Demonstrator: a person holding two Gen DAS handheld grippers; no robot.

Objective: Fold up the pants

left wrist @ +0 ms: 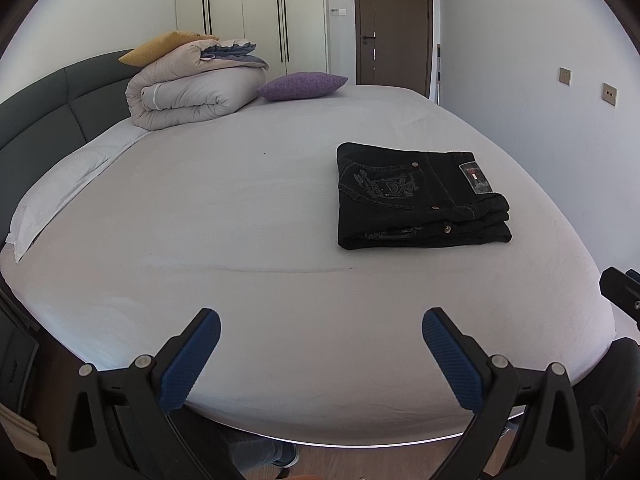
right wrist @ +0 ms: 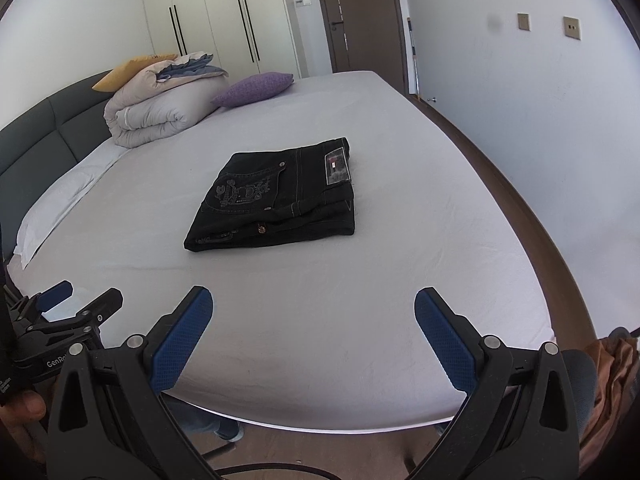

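Note:
A pair of black jeans (left wrist: 416, 196) lies folded into a compact stack on the white bed sheet (left wrist: 240, 220), back pocket embroidery and waist label up. It also shows in the right wrist view (right wrist: 276, 196). My left gripper (left wrist: 320, 324) is open and empty, over the near edge of the bed, well short of the jeans. My right gripper (right wrist: 314, 304) is open and empty too, near the same edge. The left gripper shows at the left of the right wrist view (right wrist: 76, 304).
A rolled beige duvet (left wrist: 192, 96) with a yellow pillow (left wrist: 160, 46) and a purple cushion (left wrist: 300, 85) sit at the far head end. A white pillow (left wrist: 64, 184) lies along the grey headboard (left wrist: 44, 108). Wardrobe and brown door (left wrist: 394, 20) stand behind; a wall runs on the right.

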